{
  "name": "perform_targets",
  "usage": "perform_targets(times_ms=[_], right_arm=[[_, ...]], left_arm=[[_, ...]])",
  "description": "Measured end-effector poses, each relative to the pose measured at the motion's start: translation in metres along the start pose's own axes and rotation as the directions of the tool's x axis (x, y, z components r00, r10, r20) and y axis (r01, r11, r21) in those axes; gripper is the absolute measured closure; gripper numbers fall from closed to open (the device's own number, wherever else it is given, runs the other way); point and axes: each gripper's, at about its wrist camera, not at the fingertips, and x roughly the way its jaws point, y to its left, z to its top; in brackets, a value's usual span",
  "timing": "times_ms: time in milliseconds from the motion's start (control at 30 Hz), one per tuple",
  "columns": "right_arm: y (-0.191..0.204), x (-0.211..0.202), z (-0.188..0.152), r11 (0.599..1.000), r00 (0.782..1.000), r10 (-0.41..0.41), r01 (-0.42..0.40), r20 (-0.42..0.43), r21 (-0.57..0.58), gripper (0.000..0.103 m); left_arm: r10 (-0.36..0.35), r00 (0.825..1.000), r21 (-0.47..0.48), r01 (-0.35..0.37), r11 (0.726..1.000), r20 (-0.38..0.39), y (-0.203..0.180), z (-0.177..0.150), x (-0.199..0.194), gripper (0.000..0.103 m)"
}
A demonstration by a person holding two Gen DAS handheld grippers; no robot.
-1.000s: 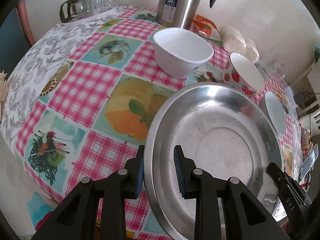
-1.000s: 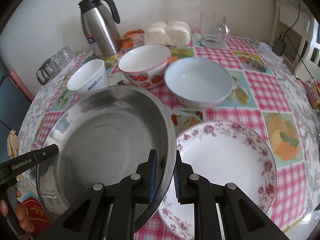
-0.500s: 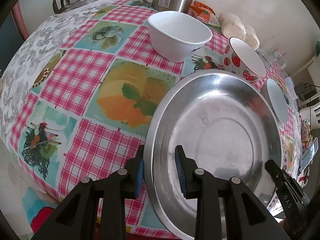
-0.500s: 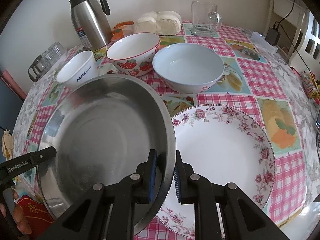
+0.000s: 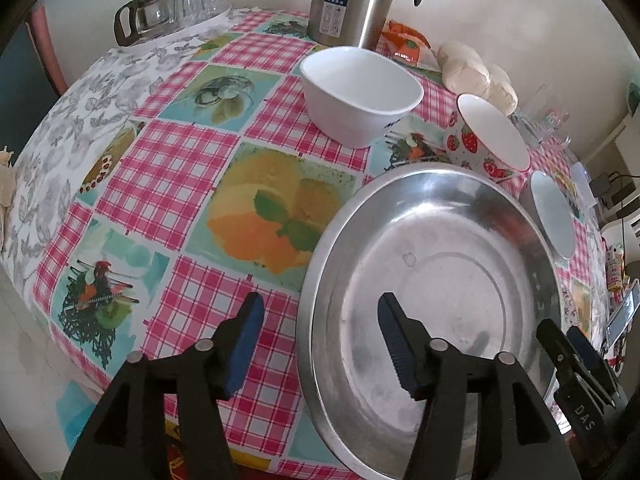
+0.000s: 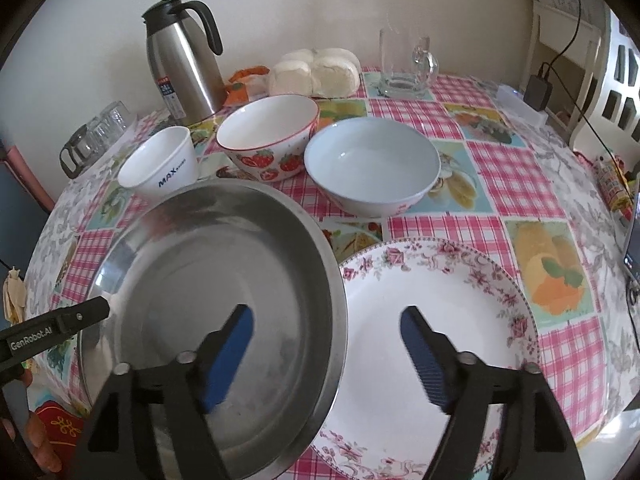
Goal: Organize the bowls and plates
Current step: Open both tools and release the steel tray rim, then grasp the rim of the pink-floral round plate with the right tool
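Note:
A wide steel plate (image 5: 440, 280) lies at the table's near edge, and its right rim overlaps a flower-patterned plate (image 6: 440, 320). My left gripper (image 5: 320, 336) straddles the steel plate's left rim. Its jaws are opening and the pads stand off the metal. My right gripper (image 6: 328, 344) straddles the right rim of the steel plate (image 6: 220, 288). Its jaws are opening too, clear of the rim. Behind the plates stand a white bowl (image 6: 160, 168), a strawberry bowl (image 6: 268, 136) and a pale blue bowl (image 6: 372, 164).
A steel thermos (image 6: 180, 64), a glass jug with cups (image 5: 168, 12), white buns (image 6: 316, 70) and a glass mug (image 6: 404, 64) line the back of the checked tablecloth (image 5: 180, 168). A charger with its cable (image 6: 538, 90) sits at the far right. A hand (image 6: 36, 440) shows at the lower left.
Both grippers were shut on the steel plate's rim, one on each side. Now both pairs of jaws have spread apart and let the rim go. The plate lies where it was.

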Motion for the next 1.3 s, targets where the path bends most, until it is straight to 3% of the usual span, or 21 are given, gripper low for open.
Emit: perform_targets(times_ms=[67,267,500,733,900,1033,1200,1300], right_arm=[[0.001,0.001,0.0,1.0,1.0,-0.001,0.001,0.004,-0.009,0.015],[0.004,0.001,0.0,0.999,1.0,0.0,0.001,0.018,-0.034,0.0],[-0.004,-0.002,0.001,1.0,0.999,0.013,-0.013,0.033,-0.011,0.0],[-0.037,-0.011,0.005,0.993,0.997,0.003,-0.012,0.079,0.119,0.0],[-0.066,-0.014,0.006,0.981,0.997,-0.016,0.002,0.071,0.193,0.0],[-0.098,-0.019,0.002,0.963,0.994,-0.091,0.074,0.053,0.259,0.0],[-0.143,-0.01,-0.012,0.92,0.994,-0.106,0.113,-0.041,0.374,0.0],[-0.159,-0.003,-0.02,0.902,0.987,-0.122,0.152,-0.101,0.403,0.0]], left_arm=[[0.01,1.0,0.007,-0.01,1.0,-0.003,0.0,0.0,0.001,0.026],[0.013,1.0,0.029,-0.013,0.999,0.001,-0.002,0.0,0.003,0.015],[0.028,0.999,0.043,-0.029,0.999,0.022,-0.008,0.001,0.001,0.01],[0.018,0.997,0.033,-0.021,0.999,0.078,-0.012,0.002,-0.009,0.009],[-0.009,0.989,0.108,-0.007,0.994,0.149,-0.036,-0.002,-0.022,0.008],[-0.093,0.979,0.2,0.057,0.978,0.18,-0.066,-0.01,-0.031,0.008],[-0.172,0.977,0.325,0.122,0.938,0.128,-0.106,-0.025,-0.029,0.008],[-0.168,0.982,0.384,0.122,0.915,0.087,-0.126,-0.035,-0.023,0.008]])
